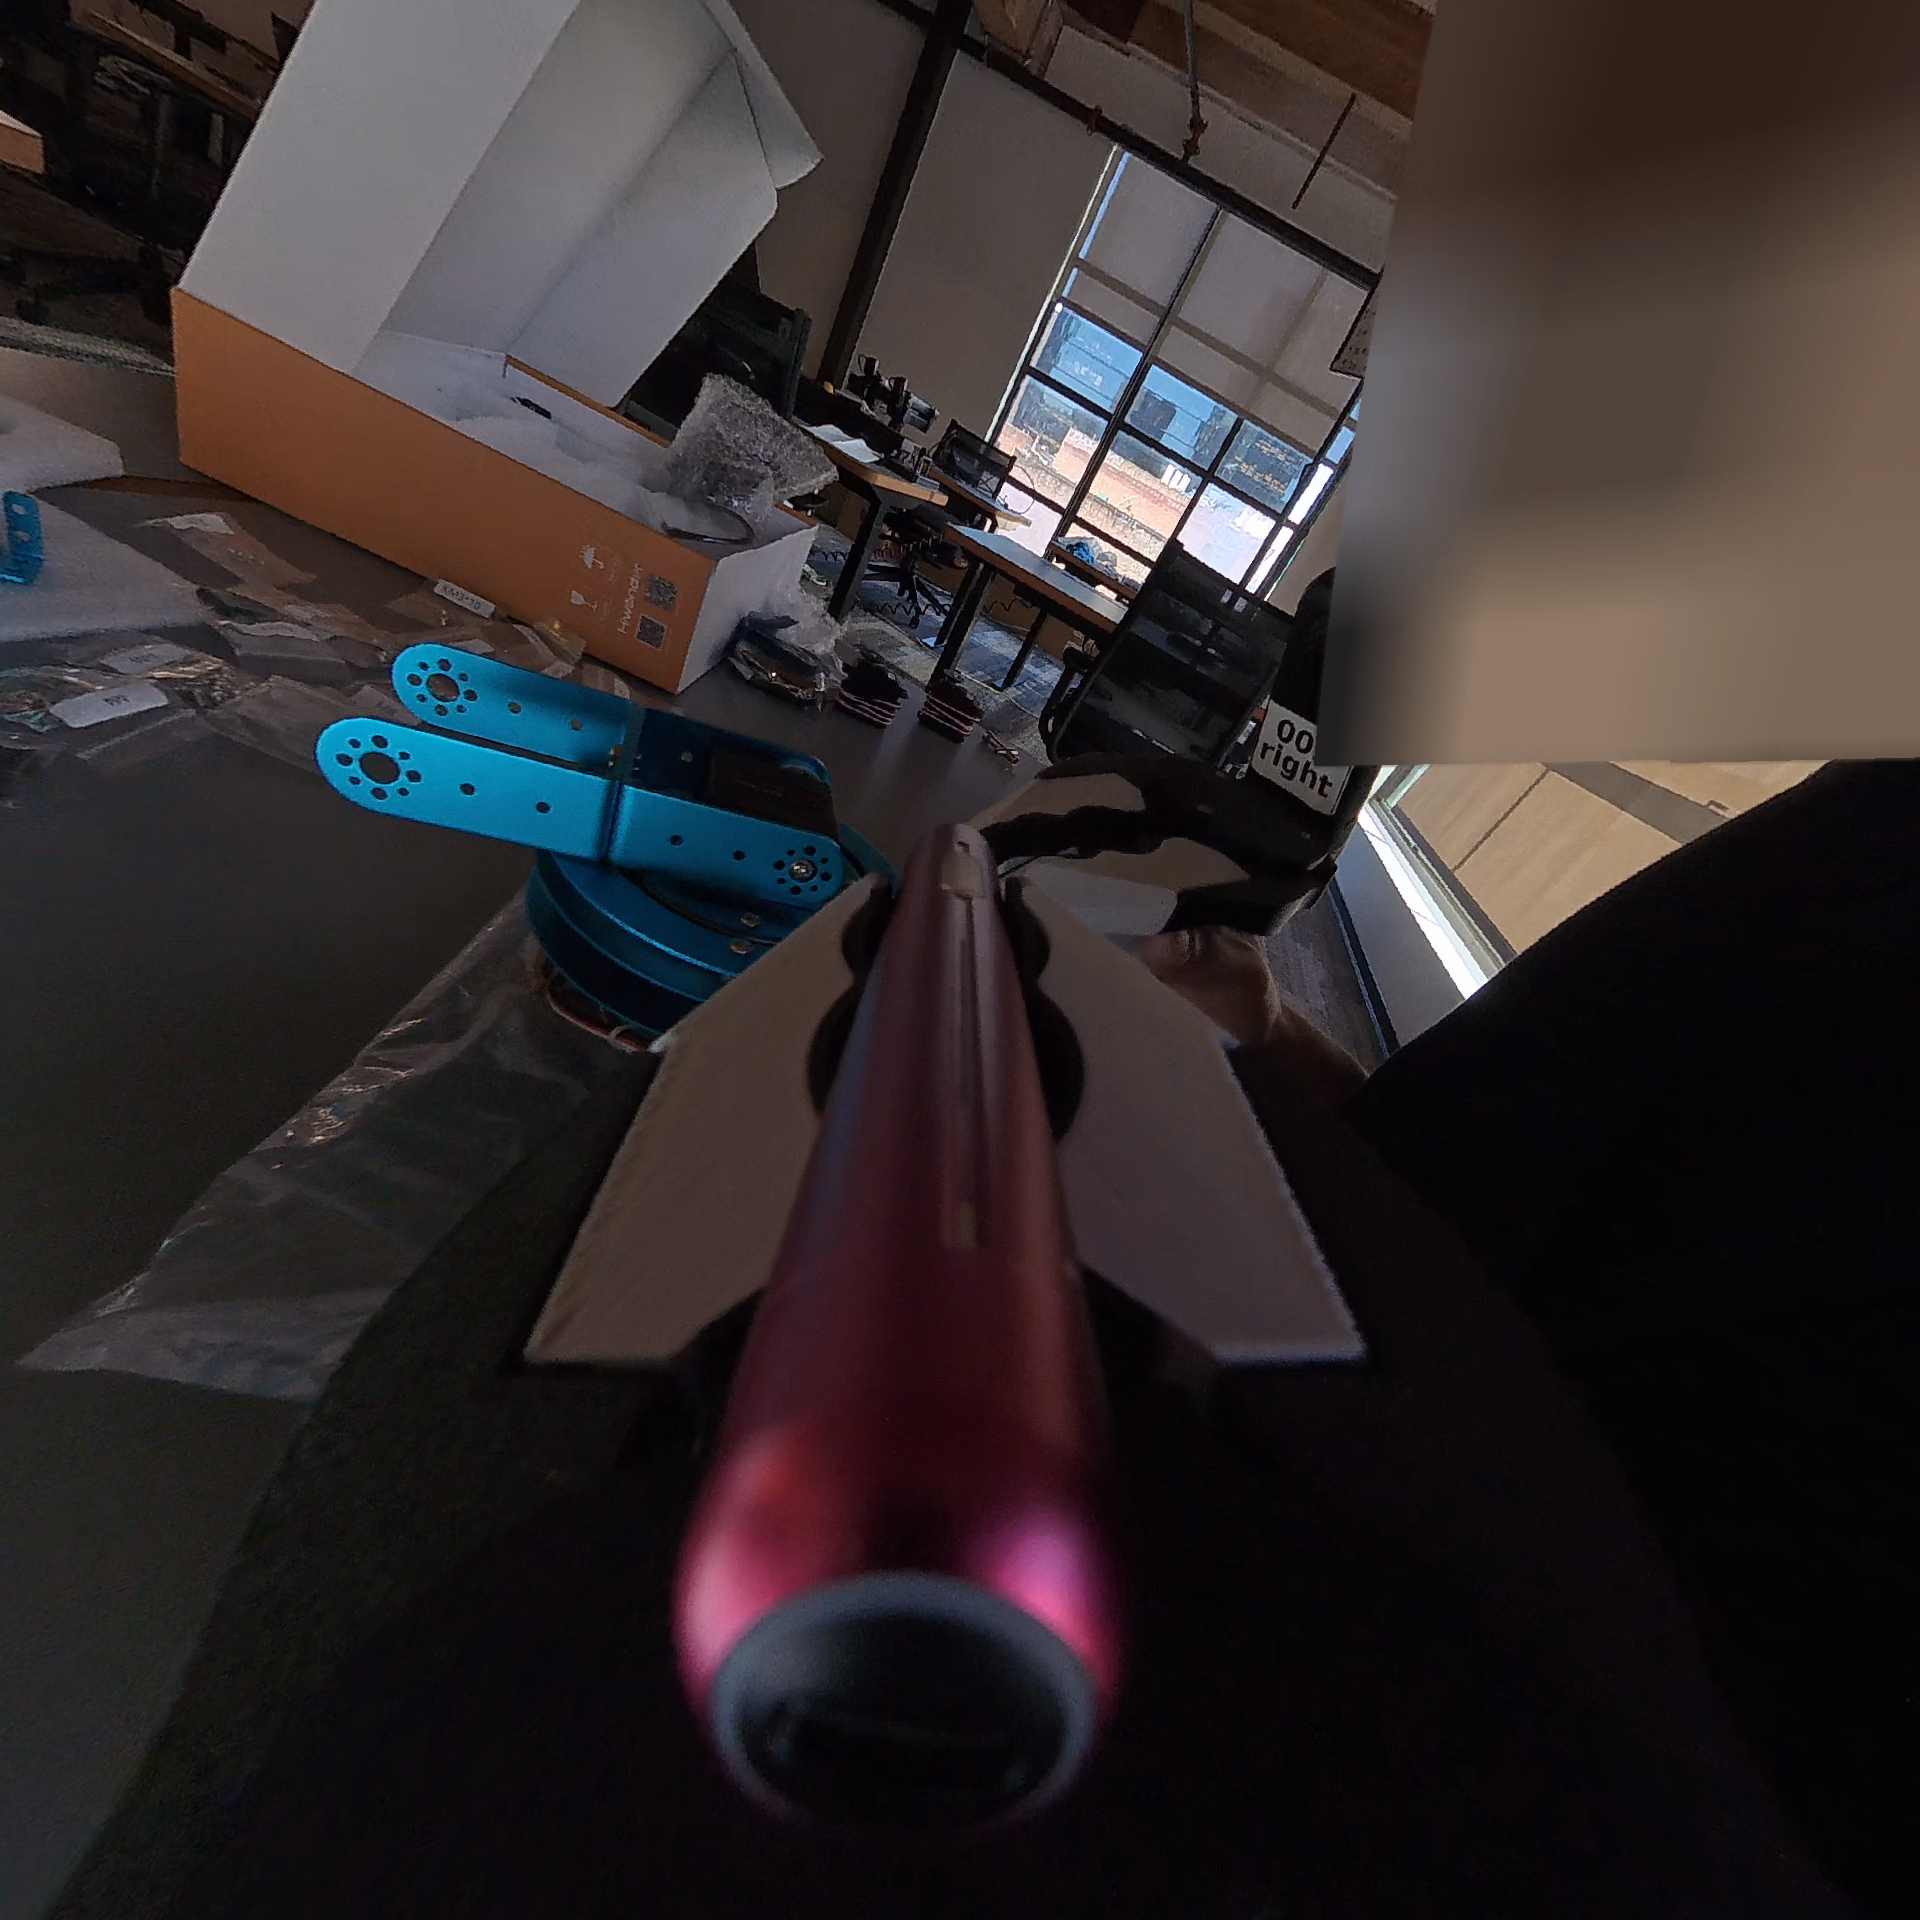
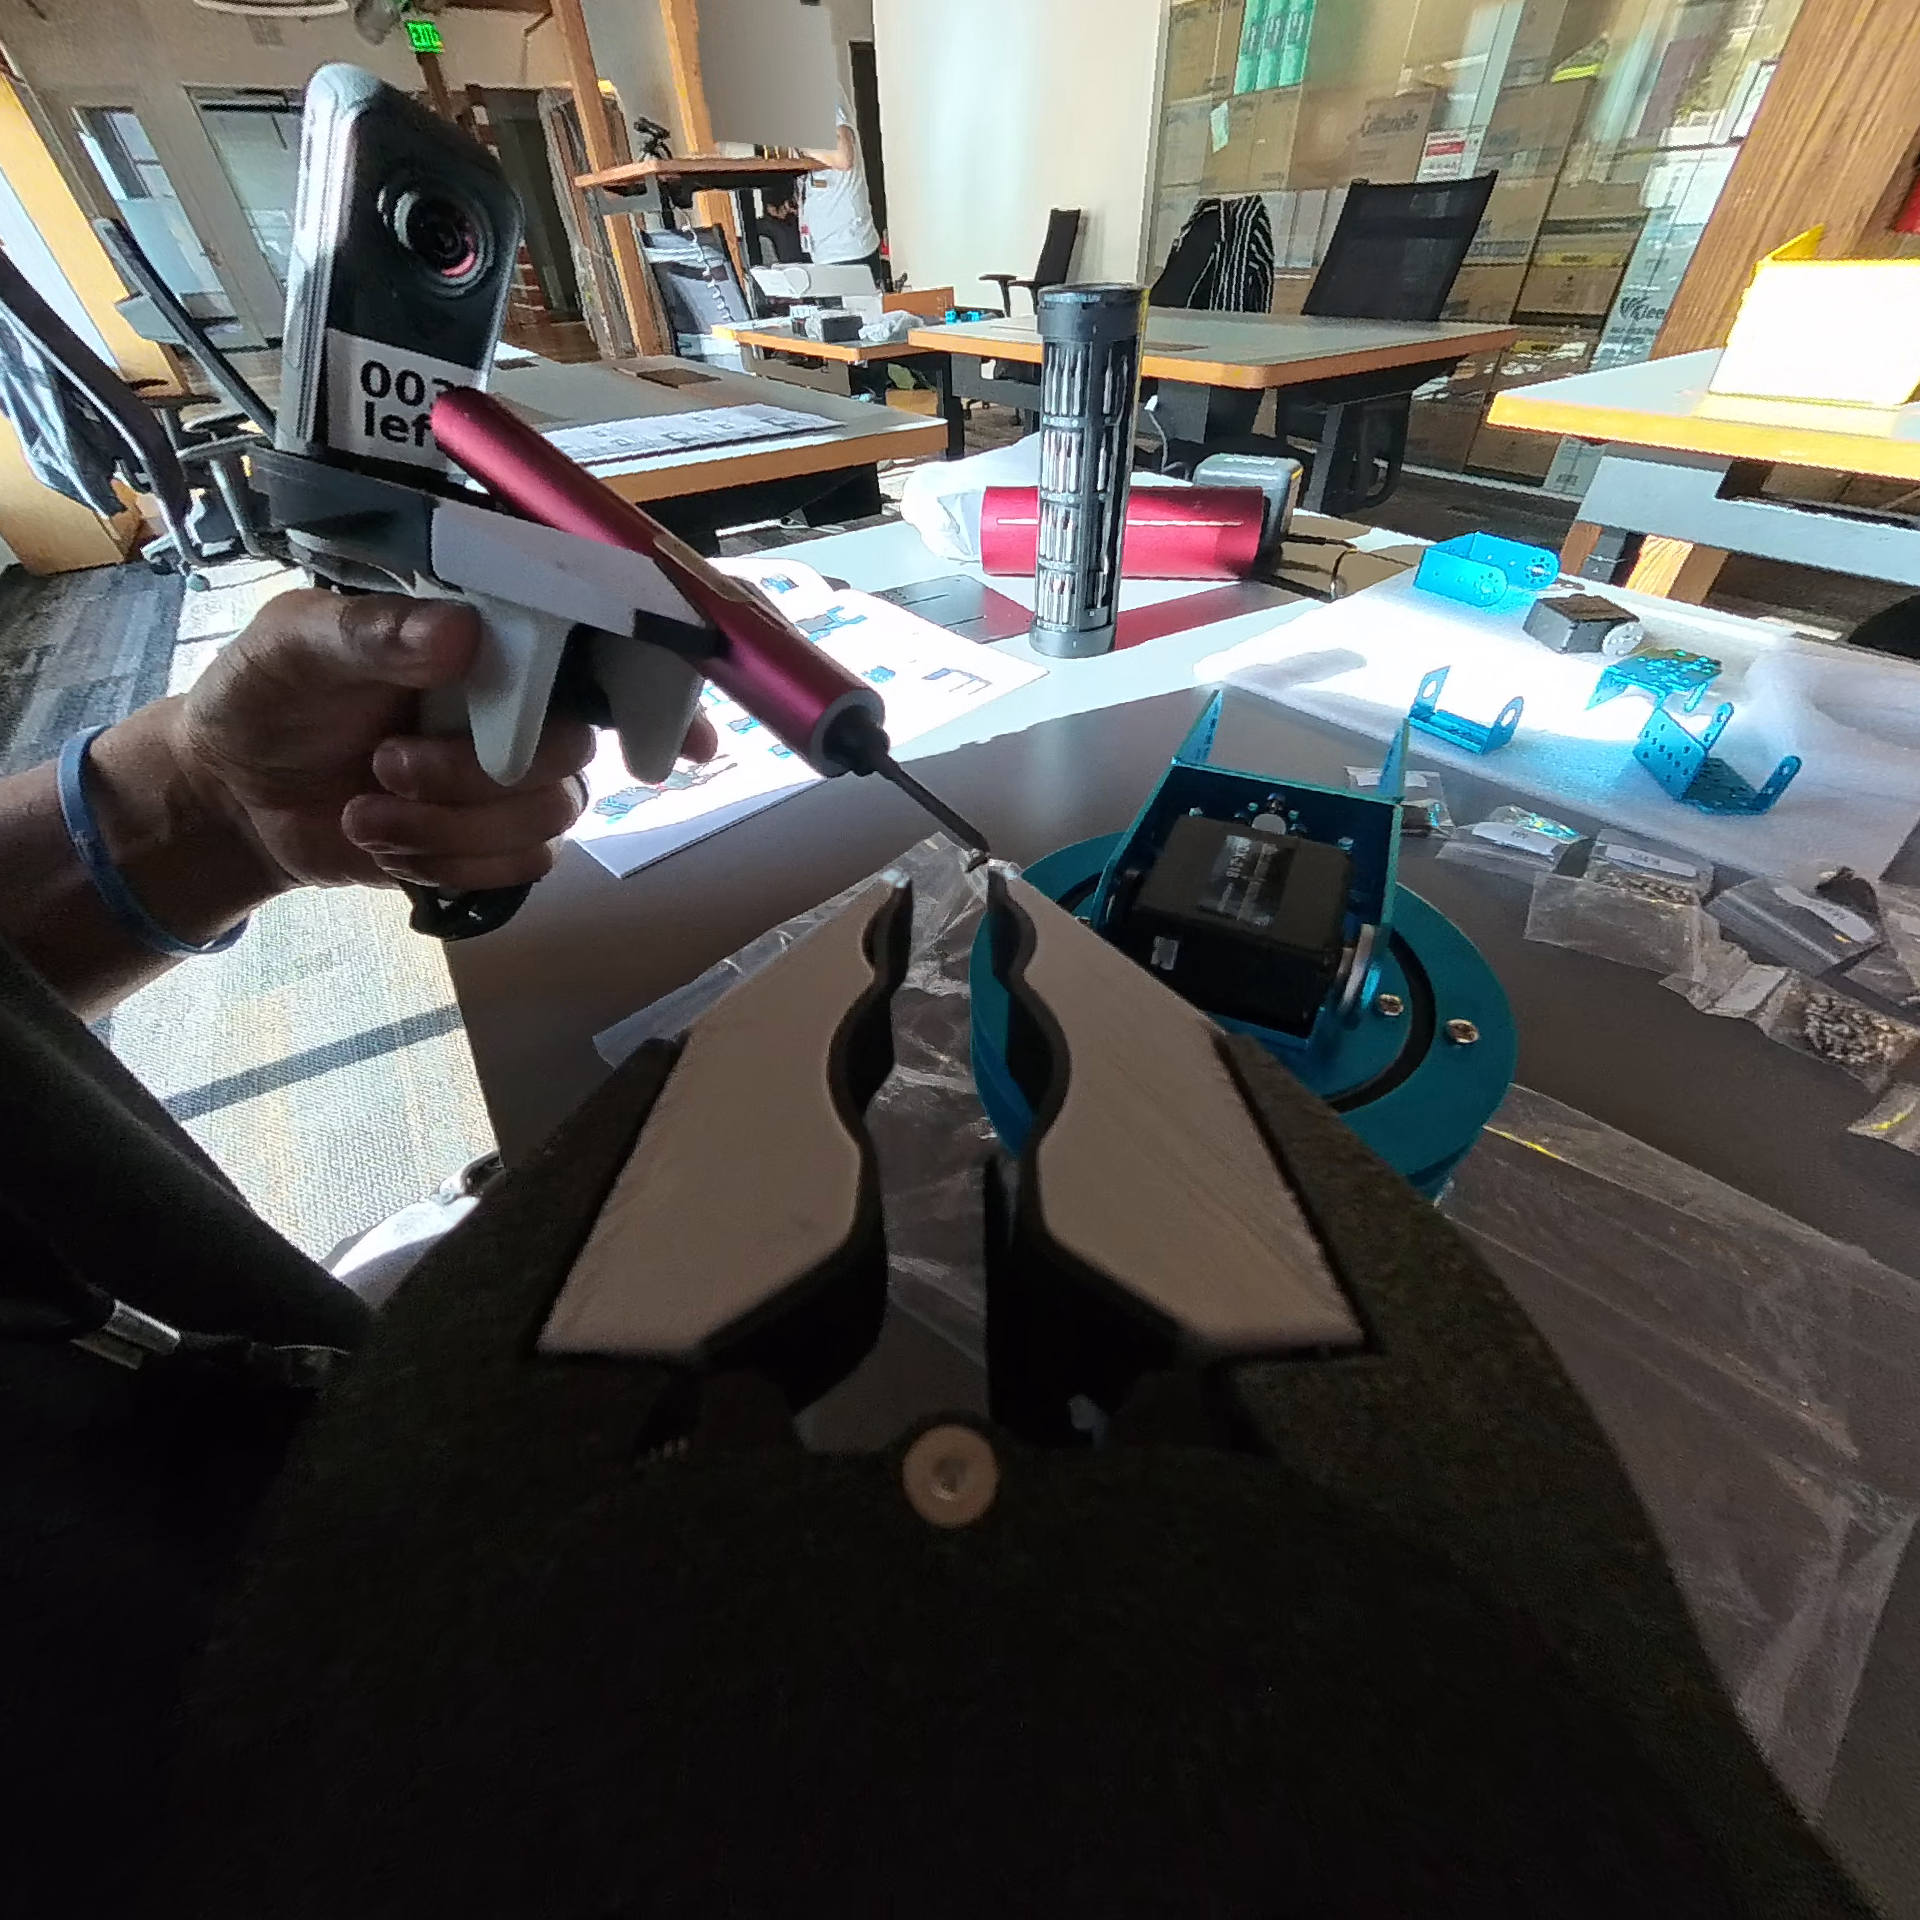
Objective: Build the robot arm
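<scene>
The left claw [image 2: 681,623] is pressed together on a red screwdriver [image 2: 665,582], which lies along the claw's two fingers, so its long axis is the same as the claw's. In the right wrist view the screwdriver points down and forward, and its thin dark bit [image 2: 940,805] ends just above the tips of the right claw [image 2: 945,883]. The right claw is slightly spread, with a narrow gap between its tips, and a very small piece, perhaps a screw [image 2: 977,858], seems to sit at the right tip; it is too small to say if the claw pinches it. A hand [image 2: 343,748] holds the handle of the left claw. Just beyond the right claw, a little to its right, a blue round base [image 2: 1455,1101] stands on the bench [image 2: 790,852] on a clear plastic sheet [image 2: 1558,1351], with a blue bracket [image 2: 1351,821] and a black motor block [image 2: 1236,904] on top. In the left wrist view the same base [image 1: 644,956] is ahead and to the left of the left claw [image 1: 951,894]. Of the two, the right claw is nearer to it. Farther beyond are small blue brackets [image 2: 1704,769] and little bags of screws [image 2: 1621,914].
</scene>
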`<state>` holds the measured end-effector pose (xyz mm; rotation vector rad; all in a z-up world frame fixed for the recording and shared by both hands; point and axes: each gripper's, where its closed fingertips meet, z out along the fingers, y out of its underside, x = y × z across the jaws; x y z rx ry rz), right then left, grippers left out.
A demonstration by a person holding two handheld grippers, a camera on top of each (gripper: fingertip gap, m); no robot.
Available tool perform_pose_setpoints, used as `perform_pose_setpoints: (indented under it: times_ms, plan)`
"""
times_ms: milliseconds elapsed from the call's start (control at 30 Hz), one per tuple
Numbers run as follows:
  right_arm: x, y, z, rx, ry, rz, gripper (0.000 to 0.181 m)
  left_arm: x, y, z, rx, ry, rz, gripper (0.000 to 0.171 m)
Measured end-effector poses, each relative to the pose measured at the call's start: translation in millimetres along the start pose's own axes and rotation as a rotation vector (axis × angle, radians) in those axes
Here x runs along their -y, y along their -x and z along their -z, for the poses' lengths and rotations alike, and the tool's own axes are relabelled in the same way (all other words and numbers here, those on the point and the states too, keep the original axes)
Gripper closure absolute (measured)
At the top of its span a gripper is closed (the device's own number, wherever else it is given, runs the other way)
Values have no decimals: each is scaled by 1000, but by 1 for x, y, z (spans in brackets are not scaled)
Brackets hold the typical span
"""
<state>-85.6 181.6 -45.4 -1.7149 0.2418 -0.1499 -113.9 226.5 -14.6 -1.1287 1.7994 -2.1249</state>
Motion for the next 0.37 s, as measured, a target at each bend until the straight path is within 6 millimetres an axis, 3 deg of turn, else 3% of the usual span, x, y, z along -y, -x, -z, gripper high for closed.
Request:
perform_pose_setpoints:
  times_ms: [367]
  plan:
    - [-1,-5,-1,14,11,-77,174,-2,0,2,17,7,-21,151]
